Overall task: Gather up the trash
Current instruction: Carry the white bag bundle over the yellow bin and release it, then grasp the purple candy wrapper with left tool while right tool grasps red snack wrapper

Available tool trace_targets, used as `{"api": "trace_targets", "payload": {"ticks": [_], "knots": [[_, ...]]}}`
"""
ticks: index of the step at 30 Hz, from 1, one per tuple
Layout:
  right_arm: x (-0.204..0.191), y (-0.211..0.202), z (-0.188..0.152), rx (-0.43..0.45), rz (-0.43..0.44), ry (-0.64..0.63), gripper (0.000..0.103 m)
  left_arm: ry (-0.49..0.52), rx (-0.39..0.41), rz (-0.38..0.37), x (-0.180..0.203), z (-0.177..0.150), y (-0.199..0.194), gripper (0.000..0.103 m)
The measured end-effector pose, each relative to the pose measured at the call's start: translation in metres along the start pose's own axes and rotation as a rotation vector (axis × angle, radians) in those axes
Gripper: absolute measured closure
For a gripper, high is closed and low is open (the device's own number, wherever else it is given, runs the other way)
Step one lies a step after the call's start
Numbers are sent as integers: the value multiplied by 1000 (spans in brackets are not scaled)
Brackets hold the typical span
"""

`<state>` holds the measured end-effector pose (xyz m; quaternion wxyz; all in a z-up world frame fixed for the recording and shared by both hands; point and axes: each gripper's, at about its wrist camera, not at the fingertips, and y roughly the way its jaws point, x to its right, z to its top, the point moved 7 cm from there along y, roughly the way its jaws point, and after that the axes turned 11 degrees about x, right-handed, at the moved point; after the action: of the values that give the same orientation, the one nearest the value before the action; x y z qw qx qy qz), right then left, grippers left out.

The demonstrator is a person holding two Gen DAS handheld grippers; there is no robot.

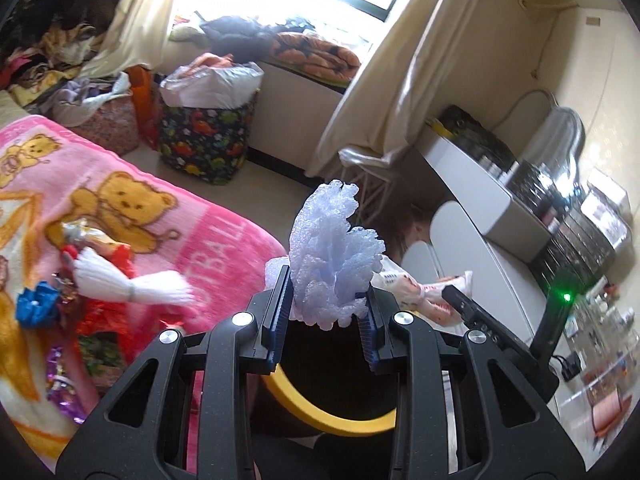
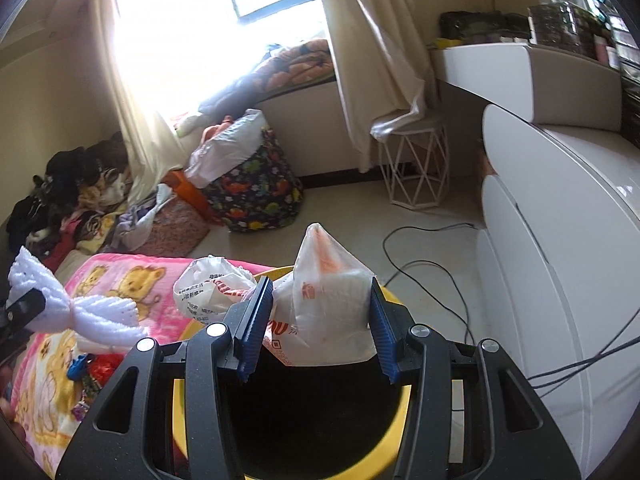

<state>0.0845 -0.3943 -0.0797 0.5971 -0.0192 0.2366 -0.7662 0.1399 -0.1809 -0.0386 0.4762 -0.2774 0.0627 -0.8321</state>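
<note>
Sunlit and cluttered, the bedroom spreads out behind my two grippers, with a pink bear-print blanket (image 1: 132,216) on the bed and a yellow-rimmed bin (image 2: 400,396) right below me, its inside dark. My left gripper (image 1: 325,304) is pinched narrow on a crinkly white foam net (image 1: 334,256), frilly and springy, standing up between the blue ribbed pads. My right gripper (image 2: 316,320) is clamped wider on a thin plastic bag (image 2: 328,300), crumpled, with something white and orange inside. Both pieces hang over the bin's mouth, so I judge this the dropping step: next I should let the jaws part, and the light foam may cling to the pads. More bright foil wrappers (image 1: 96,280) lie on the blanket, uncollected.
</note>
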Motion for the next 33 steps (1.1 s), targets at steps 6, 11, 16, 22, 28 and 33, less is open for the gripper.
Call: {"api": "trace_targets", "payload": {"ticks": [6, 11, 16, 22, 28, 33], "knots": [[12, 5, 2, -8, -41, 18, 58, 21, -50, -38, 19, -18, 16, 79], [22, 8, 2, -13, -61, 54, 54, 24, -89, -54, 26, -30, 27, 78], [23, 11, -1, -21, -49, 78, 31, 4, -119, -10, 16, -41, 33, 29], [10, 7, 1, -11, -9, 61, 25, -2, -93, 66, -7, -37, 25, 14], [-18, 1, 4, 1, 63, 30, 24, -14, -59, 112, -26, -28, 13, 12], [-43, -2, 3, -6, 126, 7, 23, -11, -25, 148, -37, -20, 3, 12]]}}
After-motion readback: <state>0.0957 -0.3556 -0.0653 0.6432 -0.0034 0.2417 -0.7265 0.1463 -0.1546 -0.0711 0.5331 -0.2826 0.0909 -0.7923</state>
